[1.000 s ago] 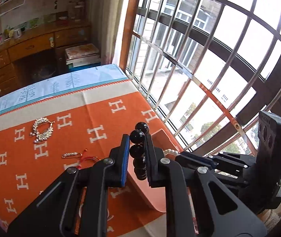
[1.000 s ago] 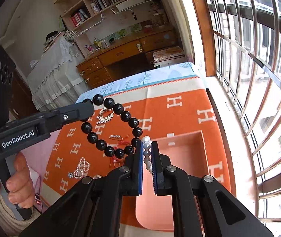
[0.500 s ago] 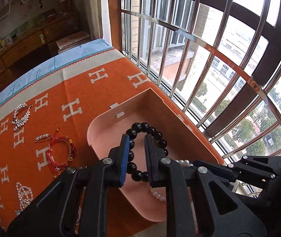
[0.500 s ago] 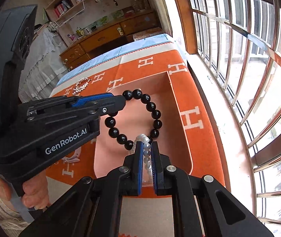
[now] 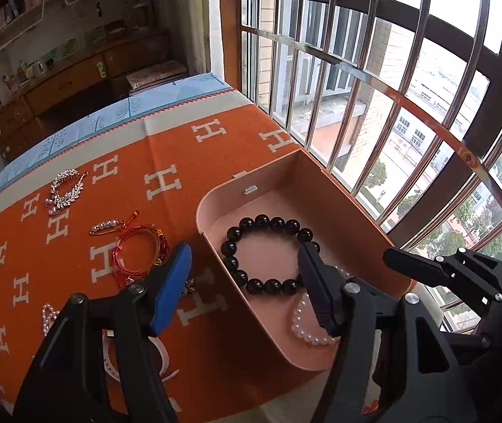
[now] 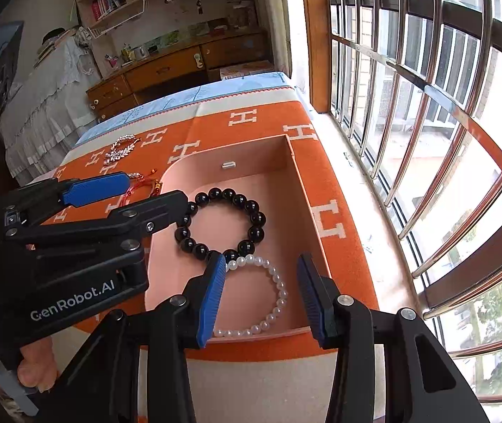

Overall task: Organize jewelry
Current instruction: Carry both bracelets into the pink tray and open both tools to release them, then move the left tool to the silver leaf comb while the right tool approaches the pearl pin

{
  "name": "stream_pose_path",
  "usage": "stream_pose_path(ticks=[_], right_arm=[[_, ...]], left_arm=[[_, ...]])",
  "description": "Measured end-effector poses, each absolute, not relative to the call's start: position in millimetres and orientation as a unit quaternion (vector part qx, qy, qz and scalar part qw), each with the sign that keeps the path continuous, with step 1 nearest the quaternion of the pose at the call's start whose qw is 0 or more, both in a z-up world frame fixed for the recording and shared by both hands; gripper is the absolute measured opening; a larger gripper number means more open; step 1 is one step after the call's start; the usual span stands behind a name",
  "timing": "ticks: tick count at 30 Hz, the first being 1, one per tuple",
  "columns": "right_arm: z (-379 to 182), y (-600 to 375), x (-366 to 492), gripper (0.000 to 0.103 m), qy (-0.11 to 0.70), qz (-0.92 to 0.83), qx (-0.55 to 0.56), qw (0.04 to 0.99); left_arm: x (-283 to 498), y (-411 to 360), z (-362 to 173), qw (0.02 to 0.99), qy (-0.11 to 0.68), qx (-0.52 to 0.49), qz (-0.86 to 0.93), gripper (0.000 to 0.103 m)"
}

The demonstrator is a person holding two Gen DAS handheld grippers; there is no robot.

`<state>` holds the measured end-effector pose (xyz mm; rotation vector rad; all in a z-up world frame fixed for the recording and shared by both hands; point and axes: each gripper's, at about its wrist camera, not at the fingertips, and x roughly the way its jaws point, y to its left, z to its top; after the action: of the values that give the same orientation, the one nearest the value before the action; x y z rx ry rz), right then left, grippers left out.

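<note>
A pink open box [image 5: 325, 176] [image 6: 297, 162] sits on the orange cloth near the window. A black bead bracelet [image 5: 251, 283] [image 6: 256, 218] and a white pearl bracelet [image 5: 307, 338] [image 6: 279, 292] lie flat inside it, touching. My left gripper [image 5: 244, 264] [image 6: 152, 190] is open and empty, straddling the box's left wall above the black bracelet. My right gripper [image 6: 259, 271] is open and empty just above the pearl bracelet; its fingers [image 5: 413, 268] show in the left wrist view.
On the cloth left of the box lie a red cord bracelet [image 5: 138, 253], a pearl pin [image 5: 108, 225], a silver leaf piece [image 5: 66, 188] [image 6: 122, 148], and white pieces [image 5: 48, 317] near the front. Window bars [image 6: 409, 105] run along the right. A wooden desk [image 6: 166, 67] stands behind.
Both grippers moved over the box and lowered, then opened. The black bracelet and the pearl bracelet dropped from the jaws and now lie in the box.
</note>
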<state>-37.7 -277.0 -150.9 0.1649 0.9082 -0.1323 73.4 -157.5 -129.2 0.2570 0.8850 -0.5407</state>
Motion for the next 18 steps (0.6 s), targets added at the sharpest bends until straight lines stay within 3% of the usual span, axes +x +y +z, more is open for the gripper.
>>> stream_pose_path(ticks=[18], right_arm=[[-156,-279,-29,0.043,0.445,-0.056,0.086,0.890]], left_arm=[[59,-134,-127,0.870,0.418,0.114,-0.234,0.060]])
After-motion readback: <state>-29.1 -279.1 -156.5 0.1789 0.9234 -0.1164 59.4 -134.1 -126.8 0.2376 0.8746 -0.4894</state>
